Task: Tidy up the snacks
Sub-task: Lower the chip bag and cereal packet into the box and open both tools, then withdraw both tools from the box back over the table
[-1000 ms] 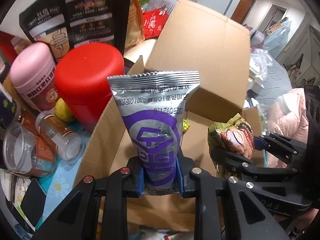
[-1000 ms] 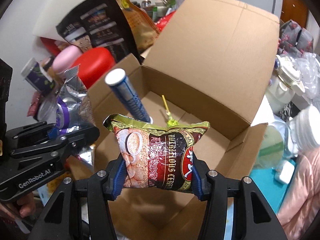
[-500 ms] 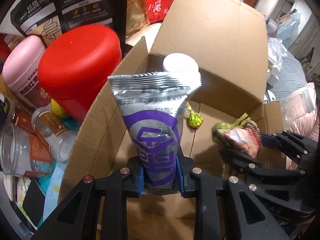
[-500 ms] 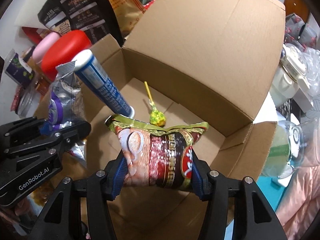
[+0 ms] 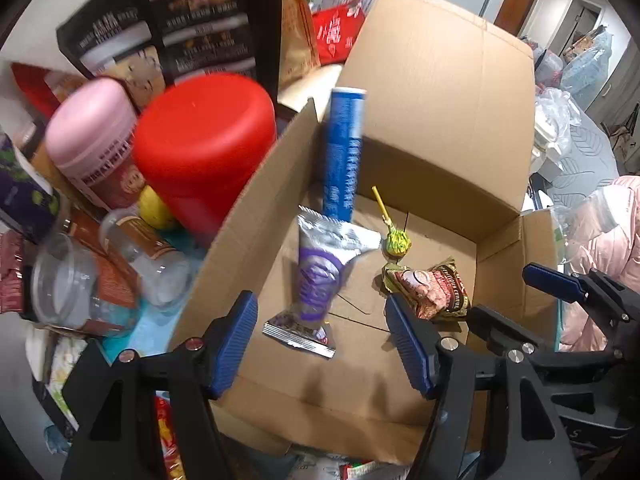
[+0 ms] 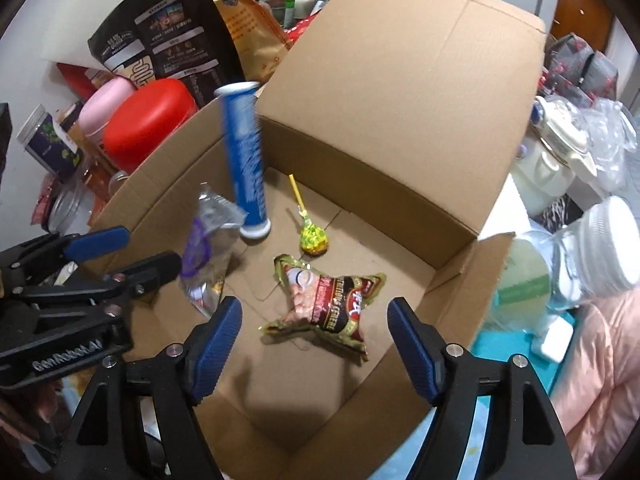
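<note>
While both grippers hang over it, the cardboard box (image 6: 404, 92) fills most of each view, its flaps up and its floor partly bare. Outside its left wall stand a red jar (image 5: 200, 140) and a pink-lidded jar (image 5: 94, 136), touching each other, with a black bag (image 6: 160, 28) behind them. Inside, a blue tube (image 6: 246, 160) stands tilted near the back left corner. Just in front of it, a silver and purple packet (image 5: 320, 276) sits blurred between the left gripper's (image 5: 320, 340) opening jaws, clear of both pads. Further right, a brown cereal packet (image 6: 328, 304) lies flat on the box floor below the right gripper (image 6: 314, 340), whose jaws are also opening and hold nothing. Smallest, a yellow lollipop (image 6: 314, 238) lies between the tube and the cereal packet.
</note>
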`<state>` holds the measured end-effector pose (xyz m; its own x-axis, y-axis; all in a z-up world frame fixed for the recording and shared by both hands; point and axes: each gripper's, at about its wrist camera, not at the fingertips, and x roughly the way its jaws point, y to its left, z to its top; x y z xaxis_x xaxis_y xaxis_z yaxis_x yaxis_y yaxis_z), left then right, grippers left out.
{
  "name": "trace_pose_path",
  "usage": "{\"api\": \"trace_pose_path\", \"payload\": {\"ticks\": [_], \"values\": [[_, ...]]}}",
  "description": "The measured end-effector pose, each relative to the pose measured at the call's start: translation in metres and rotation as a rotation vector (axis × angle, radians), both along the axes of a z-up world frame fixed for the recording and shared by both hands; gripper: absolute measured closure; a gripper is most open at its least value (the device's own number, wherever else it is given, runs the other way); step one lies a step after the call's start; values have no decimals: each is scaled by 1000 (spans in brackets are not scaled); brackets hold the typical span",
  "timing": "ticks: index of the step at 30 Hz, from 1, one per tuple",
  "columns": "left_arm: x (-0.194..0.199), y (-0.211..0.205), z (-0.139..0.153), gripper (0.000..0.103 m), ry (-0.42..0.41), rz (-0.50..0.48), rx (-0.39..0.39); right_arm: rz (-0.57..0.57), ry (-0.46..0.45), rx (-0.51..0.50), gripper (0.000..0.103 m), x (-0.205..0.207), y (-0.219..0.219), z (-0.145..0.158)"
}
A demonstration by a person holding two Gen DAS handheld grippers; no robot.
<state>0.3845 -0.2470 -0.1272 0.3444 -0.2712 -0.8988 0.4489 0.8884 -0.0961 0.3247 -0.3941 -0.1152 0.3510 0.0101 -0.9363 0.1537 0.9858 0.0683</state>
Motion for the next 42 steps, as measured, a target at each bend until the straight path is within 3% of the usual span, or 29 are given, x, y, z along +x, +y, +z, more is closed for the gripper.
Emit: {"api": "trace_pose_path", "payload": {"ticks": [27, 42], "values": [[-106, 80, 156, 37, -267, 71, -111, 61, -280, -20, 27, -78, 65, 150], [-192, 132, 189, 37, -357, 92, -150, 112, -345, -24, 27, -156, 113, 186]]}}
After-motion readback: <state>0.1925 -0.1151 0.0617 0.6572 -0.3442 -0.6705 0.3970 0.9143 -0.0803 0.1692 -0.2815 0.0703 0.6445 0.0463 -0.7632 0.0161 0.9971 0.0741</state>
